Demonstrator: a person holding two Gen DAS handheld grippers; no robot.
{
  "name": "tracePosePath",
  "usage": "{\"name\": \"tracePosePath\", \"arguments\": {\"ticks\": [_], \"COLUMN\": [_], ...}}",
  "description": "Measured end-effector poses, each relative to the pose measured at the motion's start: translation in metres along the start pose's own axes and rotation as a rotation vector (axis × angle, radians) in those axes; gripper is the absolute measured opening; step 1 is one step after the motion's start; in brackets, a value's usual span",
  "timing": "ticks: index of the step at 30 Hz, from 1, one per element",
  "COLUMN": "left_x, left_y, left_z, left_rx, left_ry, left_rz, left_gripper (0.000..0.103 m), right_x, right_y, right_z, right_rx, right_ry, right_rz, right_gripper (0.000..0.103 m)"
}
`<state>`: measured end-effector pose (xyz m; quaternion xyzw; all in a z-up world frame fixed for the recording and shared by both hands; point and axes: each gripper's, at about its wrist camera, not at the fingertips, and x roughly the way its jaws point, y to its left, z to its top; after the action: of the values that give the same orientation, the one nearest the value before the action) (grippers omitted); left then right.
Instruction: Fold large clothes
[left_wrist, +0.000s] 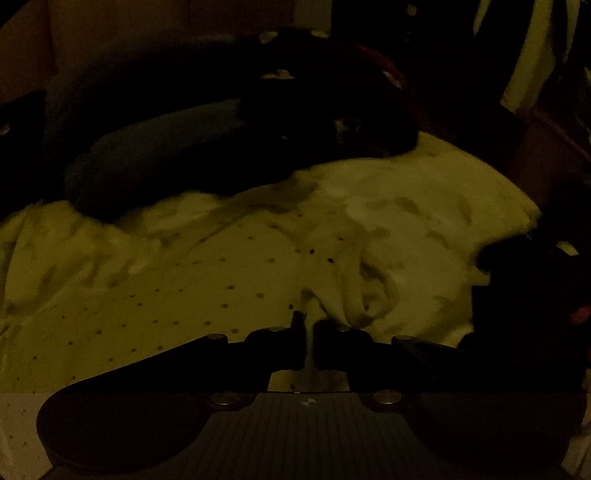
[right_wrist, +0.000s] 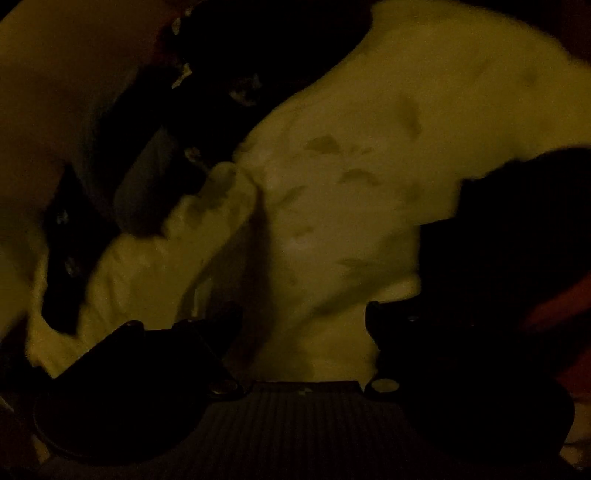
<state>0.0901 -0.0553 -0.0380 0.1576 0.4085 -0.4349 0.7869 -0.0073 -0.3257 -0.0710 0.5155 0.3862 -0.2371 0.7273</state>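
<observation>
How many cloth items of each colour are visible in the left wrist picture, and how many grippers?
Pale dotted cloth: 1
Dark cloth: at least 1; the pile is too dim to separate
Striped cloth: 1
Grippers: 1, the left gripper, shut on a fold of the pale dotted cloth
Total: 4, as far as the dim picture shows

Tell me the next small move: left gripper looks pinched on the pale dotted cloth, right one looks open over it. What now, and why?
Probably bring the right gripper down and close it on the pale garment. The left gripper is already shut on a ridge of that fabric, while the right jaws stand wide with cloth beneath them but nothing pinched. A fold likely needs both holds. The dim, blurred views hide which edge lies below.
</observation>
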Motion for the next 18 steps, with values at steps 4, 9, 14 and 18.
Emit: {"name": "tracePosePath", "arguments": {"ticks": [4, 9, 14, 18], "left_x": [-0.003, -0.007, -0.008, -0.006], "left_y": [0.01, 0.016, 0.019, 0.026], "left_z": [-0.01, -0.018, -0.021, -0.021], "left_rx": [-0.071, -0.123, -0.129, -0.148], "left_ry": [0.012, 0.014, 0.012, 0.016], "left_rz": [0.0, -0.004, -0.011, -0.016], "left_gripper": [0.034, 0.034, 0.034, 0.034], "right_x": [0.045, 0.112, 0.151, 0.152], "right_y": [0.014, 0.032, 0.048, 0.072], "right_z": [0.026, 0.042, 0.046, 0.045], "right_rx": [0.128, 0.216, 0.303, 0.244], "right_ry": [0.047, 0.109, 0.078, 0.048], "right_rz": [0.04, 0.019, 0.004, 0.006], "right_gripper": [0.083, 0.083, 0.084, 0.082]}}
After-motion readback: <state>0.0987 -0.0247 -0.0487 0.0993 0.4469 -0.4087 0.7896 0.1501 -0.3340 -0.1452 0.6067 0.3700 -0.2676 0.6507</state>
